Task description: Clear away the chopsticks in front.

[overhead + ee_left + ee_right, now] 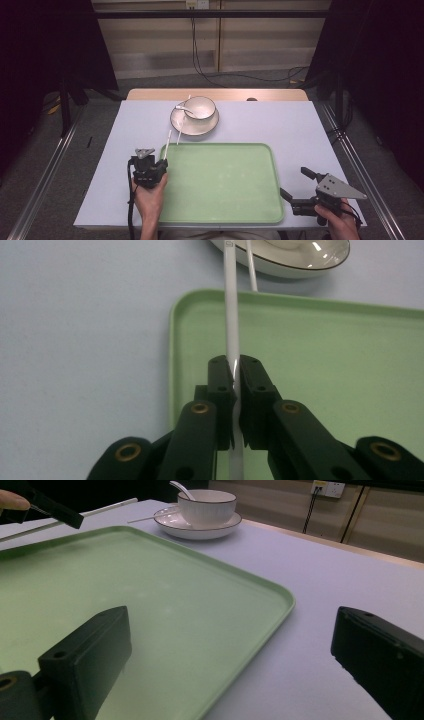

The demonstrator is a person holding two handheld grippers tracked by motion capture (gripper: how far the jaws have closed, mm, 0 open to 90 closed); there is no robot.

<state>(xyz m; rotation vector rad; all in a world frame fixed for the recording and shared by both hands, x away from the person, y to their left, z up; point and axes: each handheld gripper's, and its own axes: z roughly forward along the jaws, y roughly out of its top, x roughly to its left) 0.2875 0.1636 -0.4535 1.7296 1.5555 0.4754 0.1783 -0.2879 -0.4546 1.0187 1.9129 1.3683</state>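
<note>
The left claw was clenched on a white chopstick, its jaws pinching the stick partway along, as the left gripper view showed. The chopstick hung over the tray's far left corner, with its long axis running away from the person toward the saucer, tilted a little to the right at its far end. From the claw, most of the stick pointed forward, its far tip reaching close to the saucer's rim; a shorter tail ran back between the jaws. A second chopstick lay just right of it, one end propped on the saucer's near edge and the other toward the tray's far rim, nearly parallel to the held one. The two were near each other, though I cannot tell whether they touched.

The left hand was by far the nearer to both sticks. The right claw rested at the counter's near right corner, beside the tray's near right corner, released, with nothing between its jaws.

The held chopstick looked thin, smooth and plain white, straight along its length. The green tray was bare. A bowl with a spoon sat on the saucer near the counter's far edge.
</note>
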